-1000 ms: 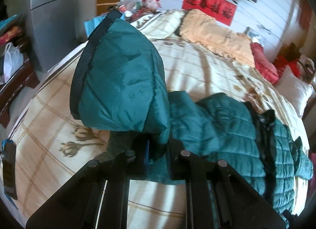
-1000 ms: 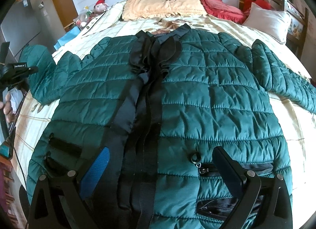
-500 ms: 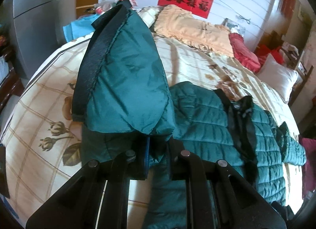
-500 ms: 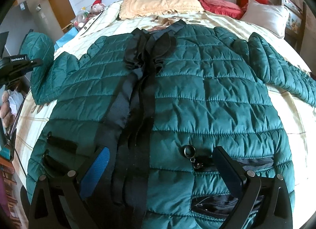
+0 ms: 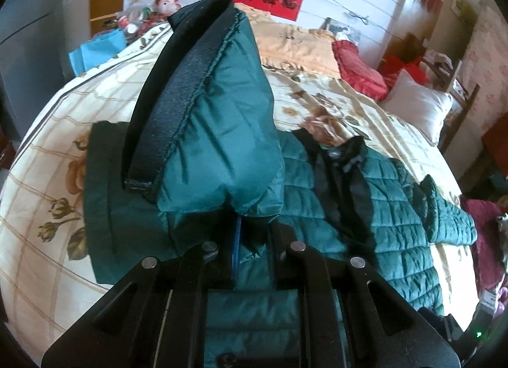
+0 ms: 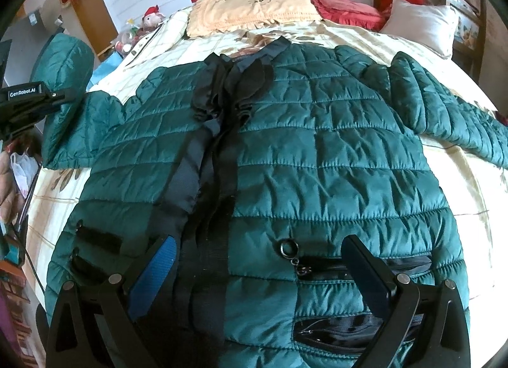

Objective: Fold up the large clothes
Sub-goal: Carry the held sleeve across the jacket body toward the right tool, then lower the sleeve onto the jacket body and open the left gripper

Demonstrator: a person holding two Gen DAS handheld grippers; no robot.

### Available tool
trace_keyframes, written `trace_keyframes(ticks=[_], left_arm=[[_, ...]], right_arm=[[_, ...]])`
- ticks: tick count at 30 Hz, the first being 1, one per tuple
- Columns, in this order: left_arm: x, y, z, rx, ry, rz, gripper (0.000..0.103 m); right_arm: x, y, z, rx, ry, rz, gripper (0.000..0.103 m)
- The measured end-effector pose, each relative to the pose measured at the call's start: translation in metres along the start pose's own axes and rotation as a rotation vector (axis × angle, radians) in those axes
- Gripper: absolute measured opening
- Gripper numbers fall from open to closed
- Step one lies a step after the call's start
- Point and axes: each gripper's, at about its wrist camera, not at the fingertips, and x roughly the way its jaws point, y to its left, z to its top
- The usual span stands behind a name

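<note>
The left gripper (image 5: pixel 250 241) pinches the green jacket's sleeve (image 5: pixel 216 133), its black cuff (image 5: pixel 177 88) raised toward twelve o'clock. The jacket (image 6: pixel 285 161) lies front-up across the bed (image 6: pixel 460 203), collar at twelve o'clock. The right gripper (image 6: pixel 258 269) hovers at six o'clock over the hem, jaws spread wide, holding nothing.

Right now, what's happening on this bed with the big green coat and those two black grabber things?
A person is folding a green puffer jacket spread front-up on the bed. The left claw is shut on the cuff end of one sleeve, held up off the bedspread near the jacket's side. The right claw hangs open over the hem by the zip pockets, touching nothing that shows. The other sleeve lies stretched out, unfolded.
</note>
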Motion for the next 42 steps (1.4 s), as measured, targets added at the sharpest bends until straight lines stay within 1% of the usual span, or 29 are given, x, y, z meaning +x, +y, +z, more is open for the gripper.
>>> trace_keyframes(ticks=[15,19,22,26,31,35,39,42], left_arm=[[0.019,-0.077,-0.014,0.087,0.064,-0.115,0.012],[0.029,-0.096,-0.021,0.11,0.099,-0.144,0.012],[0.037,-0.107,-0.026,0.121,0.116,-0.148,0.012],[0.053,-0.114,-0.034,0.123,0.15,-0.148,0.012],[0.071,-0.12,-0.043,0.119,0.198,-0.153,0.012],[0.078,-0.125,-0.046,0.126,0.215,-0.163,0.012],[0.083,-0.131,-0.049,0.142,0.23,-0.201,0.012],[0.087,-0.129,-0.049,0.116,0.264,-0.246,0.013]], right_arm=[[-0.006,-0.022,0.002,0.042,-0.018,-0.009,0.103],[-0.005,-0.026,0.005,0.034,-0.019,-0.024,0.103],[-0.003,-0.032,0.009,0.039,-0.028,-0.046,0.103],[0.002,-0.043,0.019,0.056,-0.046,-0.1,0.103],[0.011,-0.048,0.032,0.053,-0.047,-0.131,0.103],[0.016,-0.051,0.041,0.048,-0.05,-0.153,0.103],[0.016,-0.061,0.046,0.073,-0.054,-0.155,0.103],[0.018,-0.069,0.049,0.092,-0.046,-0.156,0.103]])
